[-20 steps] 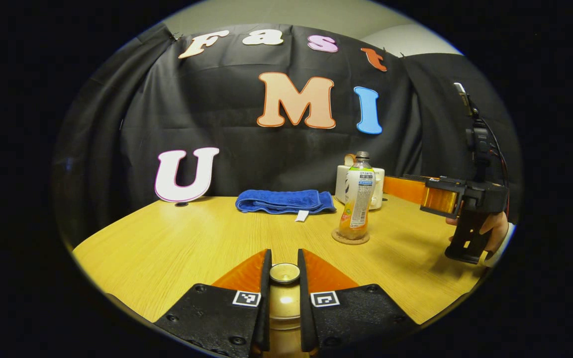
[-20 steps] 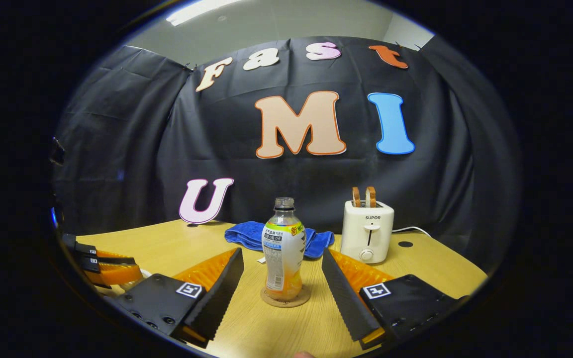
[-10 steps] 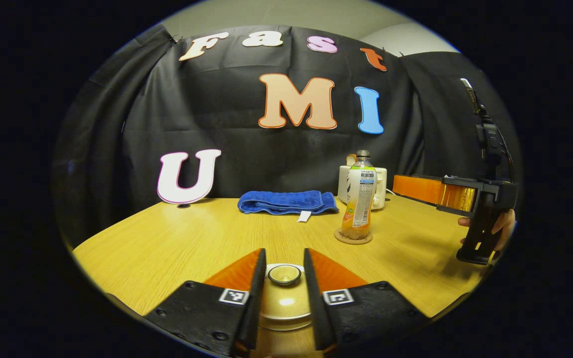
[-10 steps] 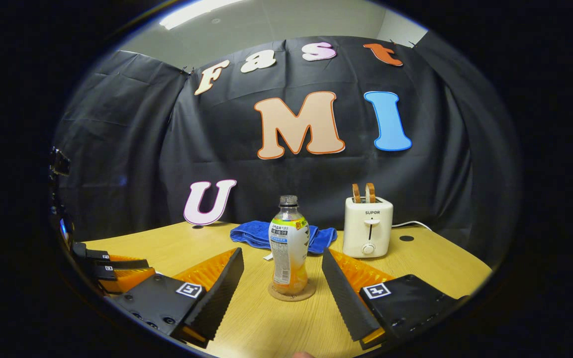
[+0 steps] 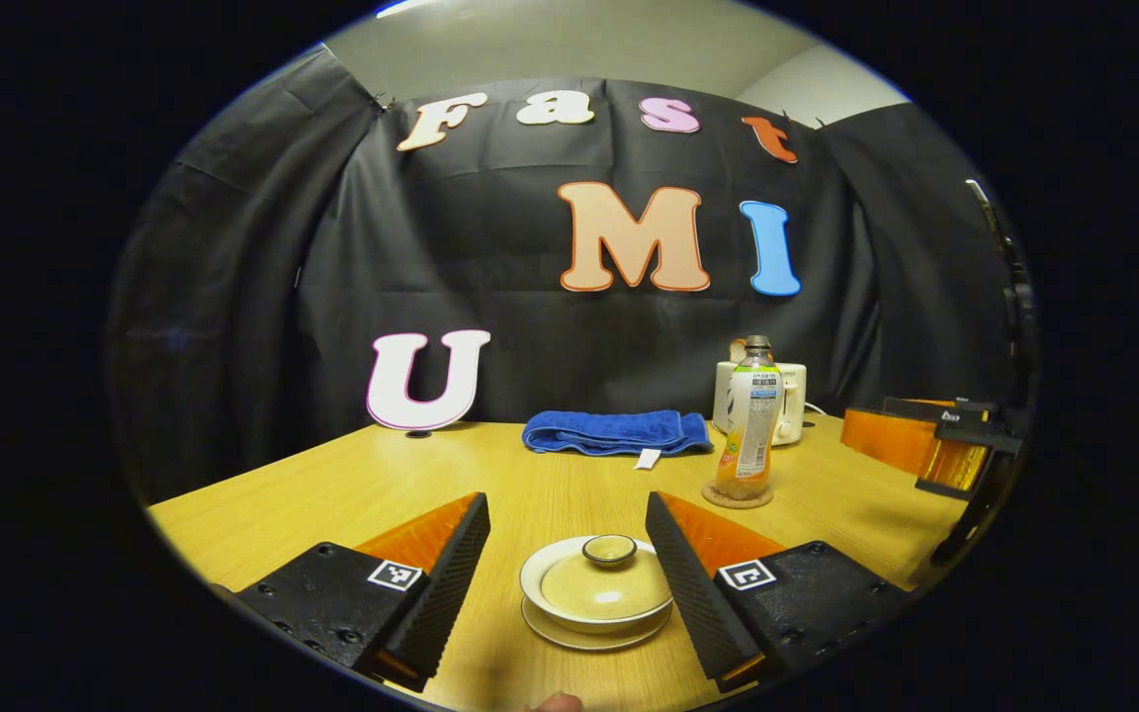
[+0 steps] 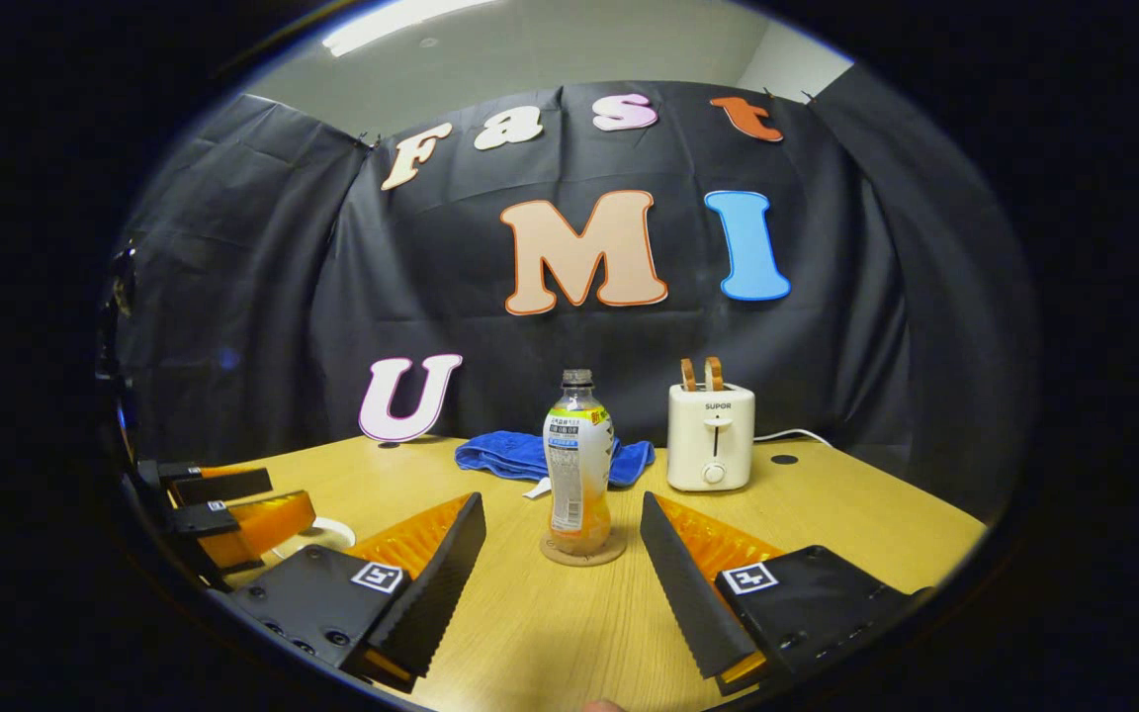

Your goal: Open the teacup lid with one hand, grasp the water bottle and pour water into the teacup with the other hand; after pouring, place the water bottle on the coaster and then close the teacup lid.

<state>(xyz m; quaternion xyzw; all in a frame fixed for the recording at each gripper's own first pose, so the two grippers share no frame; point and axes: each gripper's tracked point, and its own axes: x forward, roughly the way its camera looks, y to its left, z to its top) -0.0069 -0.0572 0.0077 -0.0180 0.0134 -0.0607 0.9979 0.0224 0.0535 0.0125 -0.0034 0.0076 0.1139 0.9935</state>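
In the left gripper view, the left gripper [image 5: 567, 554] hangs low over the wooden table [image 5: 332, 494] with its 2 fingers spread wide, touching nothing. Between them, a little ahead, sits the teacup [image 5: 597, 591] on its saucer [image 5: 594, 633], the lid [image 5: 605, 581] seated on the cup with its round knob up. Farther back and to the right stands the water bottle [image 5: 750, 420], upright on the round coaster [image 5: 738, 495], capped and with a little orange liquid at the bottom. Behind the bottle is a white toaster [image 5: 790, 400], partly hidden by it, and left of that lies a folded blue towel [image 5: 617, 432]. At the right edge of this view the right gripper [image 5: 930, 445] appears from the side; how far it is parted cannot be read there. In the right gripper view the right gripper [image 6: 563, 554] has its 2 fingers held wide, clear of everything, with the water bottle [image 6: 578, 463] standing on the coaster [image 6: 583, 550] ahead of them, apart from both. The toaster [image 6: 710, 436] with 2 slices in its slots stands to the right of the bottle, and the blue towel [image 6: 510, 457] lies behind it. At the left edge, the left gripper [image 6: 228, 504] is seen from the side, with what seems to be the saucer's pale rim [image 6: 317, 535] below it.
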